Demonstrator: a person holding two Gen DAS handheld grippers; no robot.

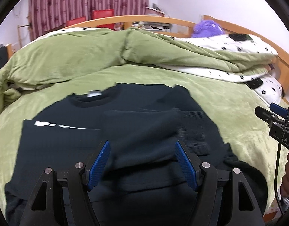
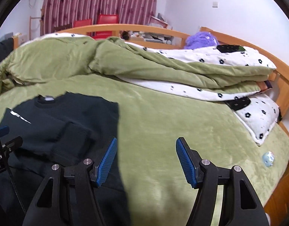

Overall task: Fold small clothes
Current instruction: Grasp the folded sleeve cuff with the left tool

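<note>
A dark navy sweater point(image 1: 72, 137) with a white chest mark lies flat on the green bedspread point(image 1: 229, 113), collar away from me. Its right sleeve point(image 1: 144, 131) is folded across the body, ribbed cuff toward the right. My left gripper point(image 1: 142, 145) is open and empty, hovering over the folded sleeve. In the right wrist view the sweater point(image 2: 56, 124) lies at the left. My right gripper point(image 2: 146, 141) is open and empty, over the sweater's right edge and bare bedspread point(image 2: 172, 116). The right gripper also shows at the right edge of the left wrist view point(image 1: 272, 116).
A bunched green quilt point(image 2: 69, 60) with white flowered lining lies across the far side of the bed. A flowered pillow point(image 2: 257, 116) sits at the right. A small pale blue object point(image 2: 268, 158) lies near the bed's right edge. A wooden bed frame point(image 2: 283, 79) rings the bed.
</note>
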